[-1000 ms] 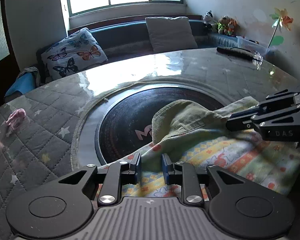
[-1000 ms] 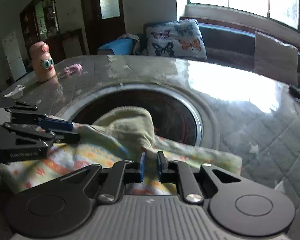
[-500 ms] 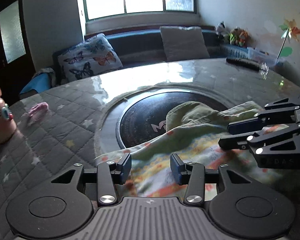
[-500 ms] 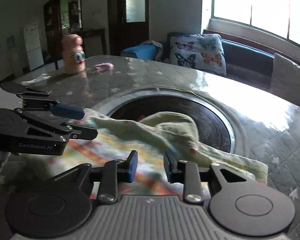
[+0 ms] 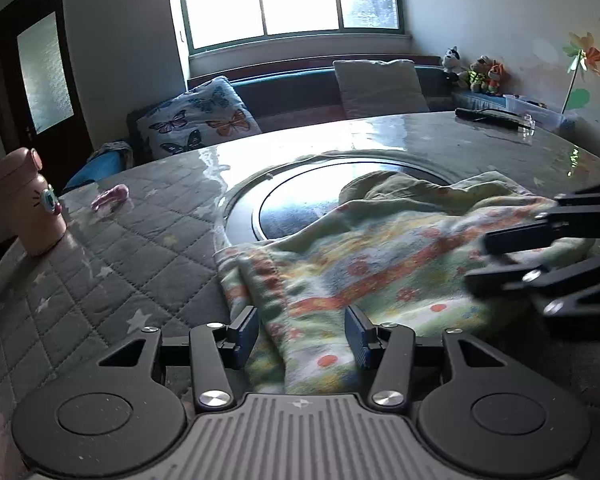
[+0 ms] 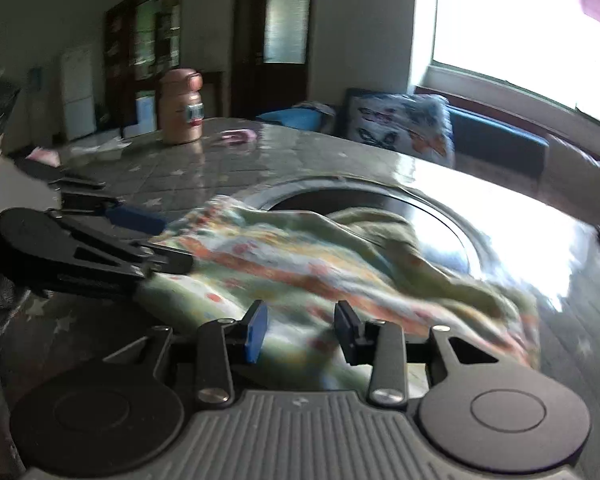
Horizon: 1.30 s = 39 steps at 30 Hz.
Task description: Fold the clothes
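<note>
Centrally, the patterned garment (image 5: 380, 264) lies crumpled on the counter (image 5: 140, 240), its far edge draped over the dark round inset (image 5: 300, 204) in the counter's middle. No writing on the garment or on either tool is legible in these views. Left hand-held gripper (image 5: 302, 330): jaws spread wide, near hem of the garment between them, nothing clamped. Right hand-held gripper (image 6: 300, 330): jaws likewise spread wide over the garment's near edge, gripping nothing. Left of the garment, near the counter edge, stands a pink bottle (image 5: 36, 208) with a cartoon eye; a small pink item (image 5: 110, 198) lies between bottle and inset. Beyond the counter, a butterfly-print cushion (image 5: 196, 124) rests on the bench.
</note>
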Available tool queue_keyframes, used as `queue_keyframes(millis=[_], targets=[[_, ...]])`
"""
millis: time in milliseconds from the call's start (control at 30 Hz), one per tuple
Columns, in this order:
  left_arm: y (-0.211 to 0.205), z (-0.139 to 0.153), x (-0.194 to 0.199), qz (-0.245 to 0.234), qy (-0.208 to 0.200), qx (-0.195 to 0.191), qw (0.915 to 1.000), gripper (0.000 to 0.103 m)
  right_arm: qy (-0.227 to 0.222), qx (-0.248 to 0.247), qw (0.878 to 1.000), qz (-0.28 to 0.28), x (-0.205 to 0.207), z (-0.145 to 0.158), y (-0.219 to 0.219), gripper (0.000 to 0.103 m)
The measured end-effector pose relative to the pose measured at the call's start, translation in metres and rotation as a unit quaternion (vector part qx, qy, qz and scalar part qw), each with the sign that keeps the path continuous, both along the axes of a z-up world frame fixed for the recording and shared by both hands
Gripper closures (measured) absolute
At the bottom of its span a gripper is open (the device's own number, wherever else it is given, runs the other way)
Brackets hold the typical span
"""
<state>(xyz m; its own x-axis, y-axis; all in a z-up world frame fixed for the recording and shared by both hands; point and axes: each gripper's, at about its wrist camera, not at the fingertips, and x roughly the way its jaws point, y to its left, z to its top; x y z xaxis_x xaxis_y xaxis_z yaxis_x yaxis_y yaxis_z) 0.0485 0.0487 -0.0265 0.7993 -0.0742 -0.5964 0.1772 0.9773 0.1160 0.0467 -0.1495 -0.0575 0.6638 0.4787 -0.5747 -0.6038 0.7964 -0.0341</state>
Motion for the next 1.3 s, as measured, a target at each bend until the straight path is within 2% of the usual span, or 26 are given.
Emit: queue_keyframes(millis=[233, 333, 467, 533, 700, 833, 900, 933, 1167, 1233, 1267, 1300], targets=[[0.002, -0.002, 0.001, 0.006, 0.002, -0.007, 1.0000, 0.047, 0.020, 0.024, 0.995, -0.091, 0.003, -0.002, -0.054, 0.065], [0.004, -0.002, 0.002, 0.008, 0.002, -0.009, 0.9999, 0.044, 0.024, 0.031, 0.994, -0.101, 0.009, 0.001, -0.066, 0.065], [0.008, 0.002, 0.003, 0.012, -0.002, -0.020, 0.9997, 0.028, 0.026, 0.038, 0.993, -0.109, 0.019, 0.007, -0.076, 0.064], [0.009, 0.005, 0.005, 0.013, -0.008, -0.025, 0.9996, 0.016, 0.028, 0.041, 0.993, -0.105, 0.030, 0.009, -0.072, 0.063], [0.007, 0.011, 0.013, 0.010, -0.017, -0.024, 0.9995, 0.000, 0.046, 0.034, 0.992, -0.114, 0.067, 0.002, -0.066, 0.063], [0.008, 0.011, 0.021, 0.013, -0.018, -0.028, 0.9994, 0.000, 0.053, 0.027, 0.990, -0.128, 0.080, -0.003, -0.068, 0.062], [0.010, 0.010, 0.025, 0.011, -0.014, -0.035, 0.9992, 0.000, 0.041, 0.022, 0.990, -0.137, 0.080, -0.001, -0.068, 0.048], [0.010, 0.010, 0.026, 0.011, -0.012, -0.036, 0.9992, 0.000, 0.038, 0.021, 0.990, -0.136, 0.080, -0.001, -0.068, 0.046], [0.014, 0.005, 0.036, 0.035, 0.004, -0.034, 0.9988, 0.000, 0.038, 0.016, 0.989, -0.141, 0.087, -0.005, -0.068, 0.043], [0.016, 0.004, 0.036, 0.043, 0.007, -0.031, 0.9986, 0.000, 0.022, 0.022, 0.990, -0.135, 0.079, 0.002, -0.068, 0.031], [0.017, 0.004, 0.036, 0.046, 0.008, -0.030, 0.9985, 0.000, 0.012, 0.025, 0.991, -0.131, 0.073, 0.006, -0.067, 0.018], [0.018, 0.003, 0.037, 0.050, 0.011, -0.029, 0.9983, 0.000, 0.003, 0.027, 0.992, -0.127, 0.068, 0.009, -0.066, 0.013]])
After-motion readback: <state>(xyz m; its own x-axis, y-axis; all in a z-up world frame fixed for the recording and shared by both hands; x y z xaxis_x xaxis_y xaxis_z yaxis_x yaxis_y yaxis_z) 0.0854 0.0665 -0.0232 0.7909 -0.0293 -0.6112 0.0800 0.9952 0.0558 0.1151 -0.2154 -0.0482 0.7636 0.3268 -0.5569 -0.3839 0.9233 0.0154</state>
